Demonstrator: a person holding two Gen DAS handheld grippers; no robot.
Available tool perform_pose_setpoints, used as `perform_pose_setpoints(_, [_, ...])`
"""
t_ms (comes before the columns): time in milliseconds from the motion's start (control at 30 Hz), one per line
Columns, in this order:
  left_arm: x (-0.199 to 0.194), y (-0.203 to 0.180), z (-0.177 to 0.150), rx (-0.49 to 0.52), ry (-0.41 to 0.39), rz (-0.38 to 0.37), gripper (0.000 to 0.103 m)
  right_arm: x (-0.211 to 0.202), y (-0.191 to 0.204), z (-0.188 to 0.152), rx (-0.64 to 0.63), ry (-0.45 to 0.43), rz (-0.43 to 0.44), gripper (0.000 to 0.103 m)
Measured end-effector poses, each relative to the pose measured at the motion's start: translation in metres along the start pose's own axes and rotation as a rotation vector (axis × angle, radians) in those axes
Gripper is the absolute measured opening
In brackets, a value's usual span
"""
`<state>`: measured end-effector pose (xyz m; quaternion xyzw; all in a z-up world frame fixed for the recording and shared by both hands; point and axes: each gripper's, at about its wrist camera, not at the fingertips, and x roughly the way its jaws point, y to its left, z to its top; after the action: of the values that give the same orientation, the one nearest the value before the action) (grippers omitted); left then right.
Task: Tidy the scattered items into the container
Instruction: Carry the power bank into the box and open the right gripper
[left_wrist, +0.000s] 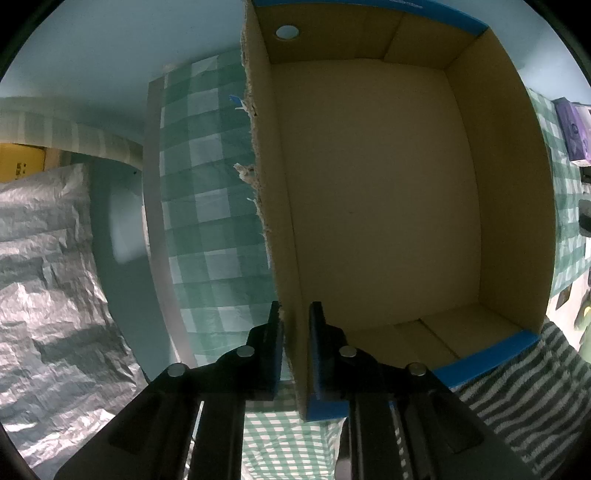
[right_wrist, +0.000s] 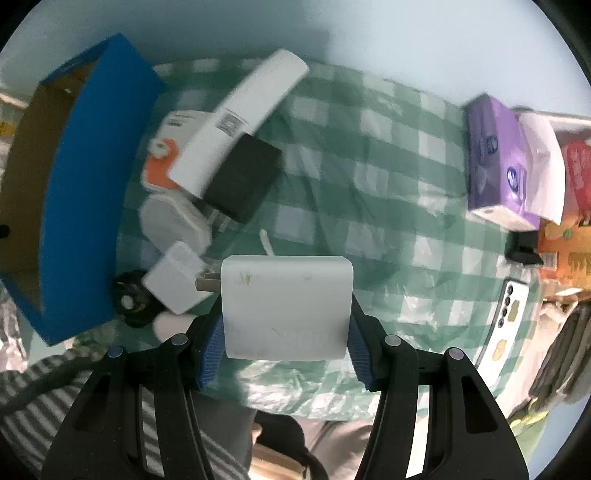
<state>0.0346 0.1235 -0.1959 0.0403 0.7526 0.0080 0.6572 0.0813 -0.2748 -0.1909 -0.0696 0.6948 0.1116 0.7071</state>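
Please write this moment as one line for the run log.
left hand-held gripper: shut on box wall | right hand-held gripper: shut on white charger | box: empty

Both tools: black frames w/ silver rivets (right_wrist: 391, 339), blue finger pads (right_wrist: 212, 354).

Container: open cardboard box (left_wrist: 380, 192) with blue outer faces and a brown, bare inside; one long wall's top edge is torn and ragged; it stands on the checked cloth.
Held item: white wall charger (right_wrist: 286, 308), flat-faced and scuffed, metal prongs pointing towards the box, lifted above the cloth.
Scattered beside the box: long white remote (right_wrist: 240, 118), black charger (right_wrist: 242, 181), small white adapter (right_wrist: 173, 282), orange-and-white packet (right_wrist: 159, 171).
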Motion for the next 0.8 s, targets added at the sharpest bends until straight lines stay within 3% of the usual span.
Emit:
perform_pose_setpoints(300, [-0.003, -0.001, -0.001, 0.013, -0.007, 0.007, 0.009, -0.033, 0.036, 0.004, -0.077, -0.039, 0.025, 0.058])
perform_pose_setpoints(800, [-0.009, 0.001, -0.004, 0.015, -0.014, -0.005, 0.007, -0.07, 0.135, 0.035, -0.298, -0.093, 0.113, 0.058])
